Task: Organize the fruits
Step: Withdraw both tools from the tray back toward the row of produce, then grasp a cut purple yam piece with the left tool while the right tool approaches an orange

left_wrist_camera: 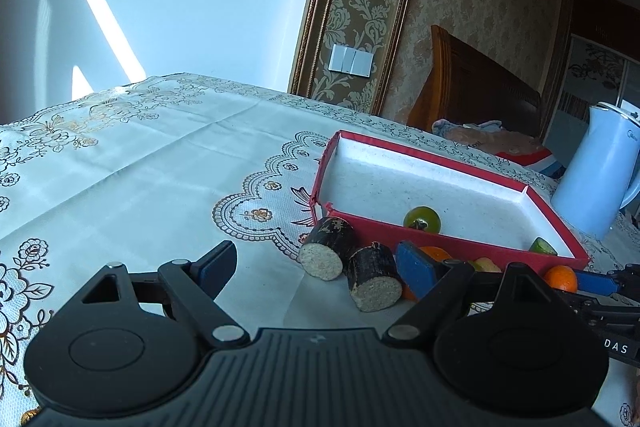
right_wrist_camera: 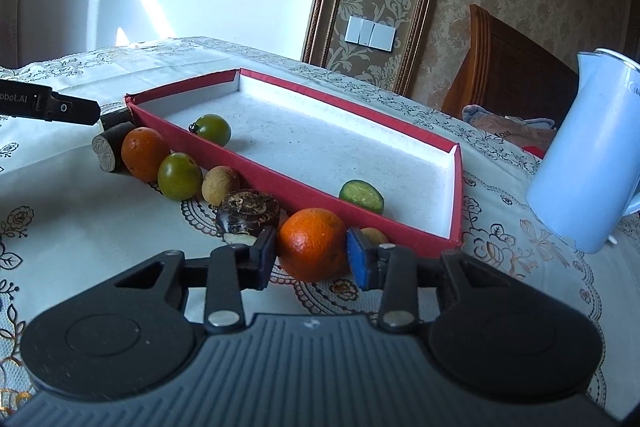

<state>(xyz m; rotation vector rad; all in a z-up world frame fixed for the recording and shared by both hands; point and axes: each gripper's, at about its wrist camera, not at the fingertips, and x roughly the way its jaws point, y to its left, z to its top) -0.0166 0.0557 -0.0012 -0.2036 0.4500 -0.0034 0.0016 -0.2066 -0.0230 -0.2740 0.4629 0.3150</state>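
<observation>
A red tray (right_wrist_camera: 280, 179) with a white floor holds a green tomato (right_wrist_camera: 214, 129) and a halved lime (right_wrist_camera: 361, 195). Along its near wall lie two dark sugarcane pieces (left_wrist_camera: 326, 253), an orange (right_wrist_camera: 144, 153), a second green tomato (right_wrist_camera: 179, 175), a beige round fruit (right_wrist_camera: 219, 183) and a dark brown fruit (right_wrist_camera: 248, 211). My right gripper (right_wrist_camera: 312, 259) has its blue pads pressed on both sides of another orange (right_wrist_camera: 312, 245) that rests on the cloth. My left gripper (left_wrist_camera: 320, 269) stands open just short of the sugarcane pieces, holding nothing.
A pale blue kettle (right_wrist_camera: 588, 163) stands right of the tray. The white embroidered tablecloth (left_wrist_camera: 140, 167) stretches left and back to the wall. A wooden chair back (left_wrist_camera: 472, 87) rises behind the table's far edge.
</observation>
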